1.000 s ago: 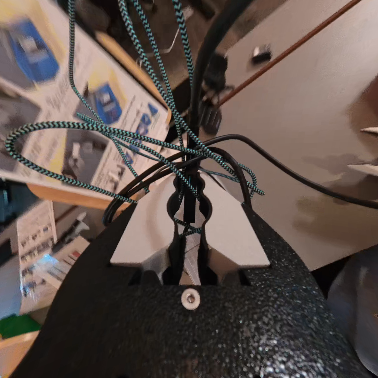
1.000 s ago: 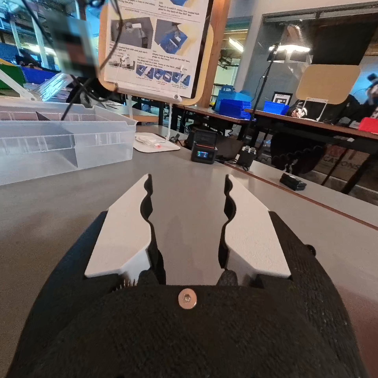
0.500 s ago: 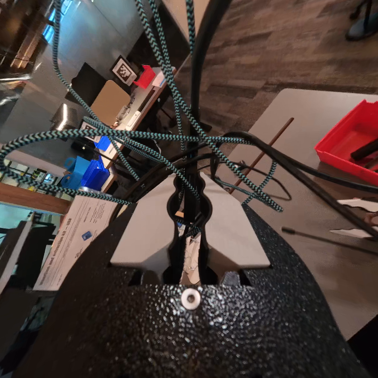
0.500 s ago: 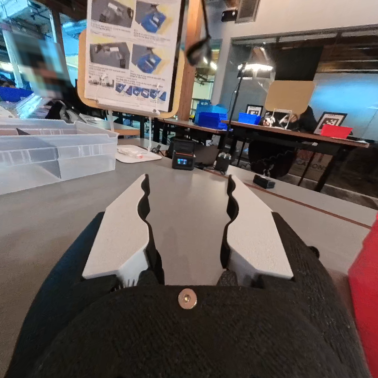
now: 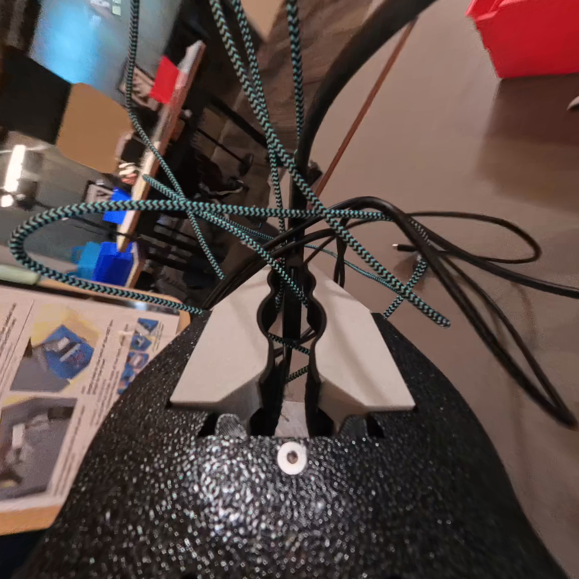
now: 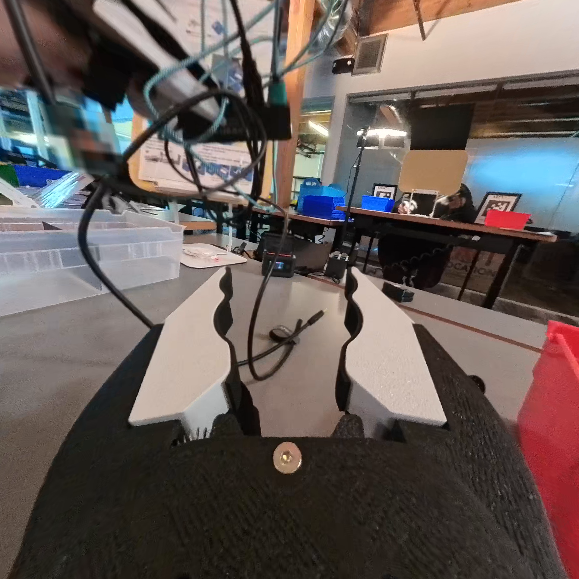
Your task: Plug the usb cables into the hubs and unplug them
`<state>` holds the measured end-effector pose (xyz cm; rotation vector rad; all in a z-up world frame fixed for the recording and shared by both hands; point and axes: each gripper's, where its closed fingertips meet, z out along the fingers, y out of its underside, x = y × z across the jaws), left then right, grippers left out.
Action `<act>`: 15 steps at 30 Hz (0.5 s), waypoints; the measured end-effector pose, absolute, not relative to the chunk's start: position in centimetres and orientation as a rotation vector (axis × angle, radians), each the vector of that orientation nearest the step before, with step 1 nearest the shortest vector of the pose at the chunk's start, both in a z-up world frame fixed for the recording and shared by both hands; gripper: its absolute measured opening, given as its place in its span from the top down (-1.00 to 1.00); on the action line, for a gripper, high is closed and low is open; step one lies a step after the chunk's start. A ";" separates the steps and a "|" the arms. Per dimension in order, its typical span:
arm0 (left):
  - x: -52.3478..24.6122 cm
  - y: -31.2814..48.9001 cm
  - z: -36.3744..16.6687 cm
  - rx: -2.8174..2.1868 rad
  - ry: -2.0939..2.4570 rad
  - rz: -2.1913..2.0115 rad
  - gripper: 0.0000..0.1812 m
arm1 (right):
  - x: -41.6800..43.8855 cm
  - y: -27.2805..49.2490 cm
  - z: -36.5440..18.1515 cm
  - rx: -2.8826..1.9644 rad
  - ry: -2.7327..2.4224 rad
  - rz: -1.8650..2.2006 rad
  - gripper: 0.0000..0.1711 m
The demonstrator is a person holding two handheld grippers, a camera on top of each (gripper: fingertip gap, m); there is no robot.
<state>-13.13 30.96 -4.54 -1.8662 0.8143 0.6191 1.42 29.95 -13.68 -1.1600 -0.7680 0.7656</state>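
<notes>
Left to right, my holdings:

- My left gripper [image 5: 289, 300] — jaws pinched on a thin black piece, seemingly the hub [image 5: 293, 313], though I cannot tell for sure; its long axis runs straight out along my fingers. Teal braided cables [image 5: 194, 206] and black cables [image 5: 438, 238] spray forward from the tips, trailing rightward to the table [image 5: 470, 141]
- My right gripper [image 6: 288, 316] — jaws wide apart, empty. The lifted bundle [image 6: 219, 119] hangs up and left of it; a loose plug [image 6: 316, 316] lies just ahead between the fingers — nearest to this hand
</notes>
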 end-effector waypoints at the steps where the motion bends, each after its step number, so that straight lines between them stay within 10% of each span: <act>1: -13.6 30.7 -6.1 -1.842 0.779 0.673 0.89 | 1.2 30.0 -13.9 -1.175 -0.770 0.781 0.17; 8: -14.8 27.4 -12.5 -1.438 0.784 1.192 0.88 | 0.3 30.8 -14.7 -1.332 -0.769 0.917 0.35; 15: -11.9 24.5 -12.2 -1.159 0.839 1.352 0.88 | -2.2 30.6 -13.2 -1.611 -0.567 1.925 0.39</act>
